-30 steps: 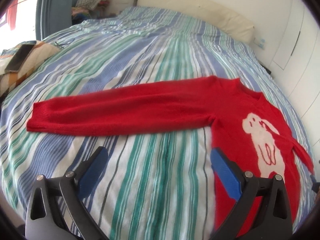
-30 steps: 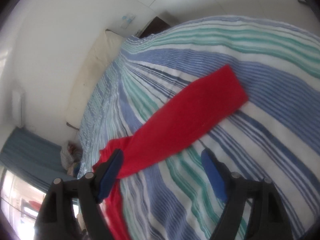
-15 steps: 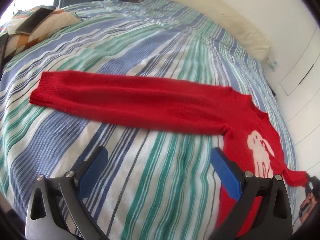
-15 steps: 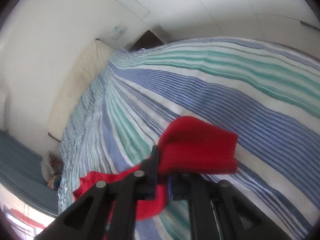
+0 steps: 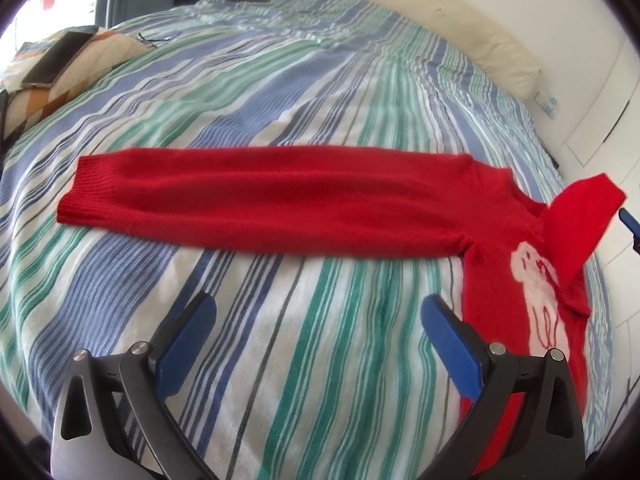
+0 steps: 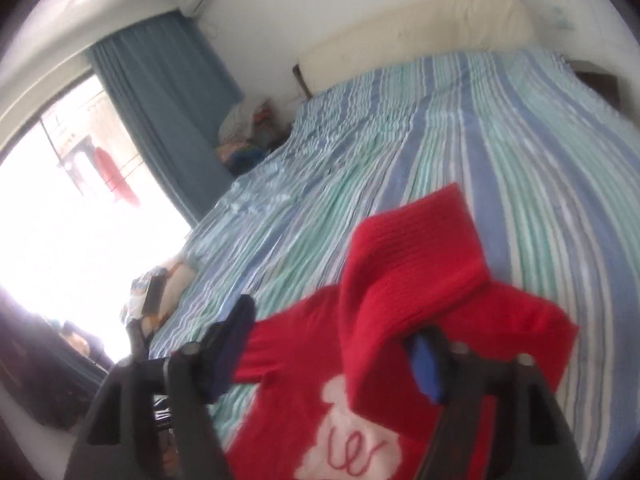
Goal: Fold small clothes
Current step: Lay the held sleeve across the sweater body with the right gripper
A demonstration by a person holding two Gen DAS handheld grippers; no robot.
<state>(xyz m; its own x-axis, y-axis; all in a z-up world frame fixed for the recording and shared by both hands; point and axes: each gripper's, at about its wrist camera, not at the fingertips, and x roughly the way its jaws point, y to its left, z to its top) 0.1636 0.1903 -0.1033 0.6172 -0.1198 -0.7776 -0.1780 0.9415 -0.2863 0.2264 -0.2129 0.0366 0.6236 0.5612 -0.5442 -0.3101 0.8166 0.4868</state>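
Note:
A small red sweater [image 5: 500, 280] with a white animal figure [image 5: 540, 300] lies on the striped bed [image 5: 280, 100]. Its one sleeve [image 5: 260, 204] stretches flat to the left. My left gripper [image 5: 316, 344] is open and empty above the sheet, below that sleeve. The other sleeve [image 6: 408, 288] is lifted and folded over the sweater's body [image 6: 320, 420] in the right wrist view. My right gripper [image 6: 332, 348] has its jaws apart, with the sleeve draped over the right blue finger [image 6: 426, 364]. The raised sleeve also shows in the left wrist view [image 5: 576, 224].
A patterned pillow [image 5: 80, 68] with a phone [image 5: 60, 58] on it lies at the bed's left edge. A cream headboard cushion [image 5: 460, 28] runs along the far side. A blue curtain [image 6: 160, 112] and a bright window [image 6: 60, 200] are left of the bed.
My right gripper took hold of the right sleeve, carried it up and over the sweater's body, and has opened its jaws. The left gripper stayed open and shifted slightly over the sheet.

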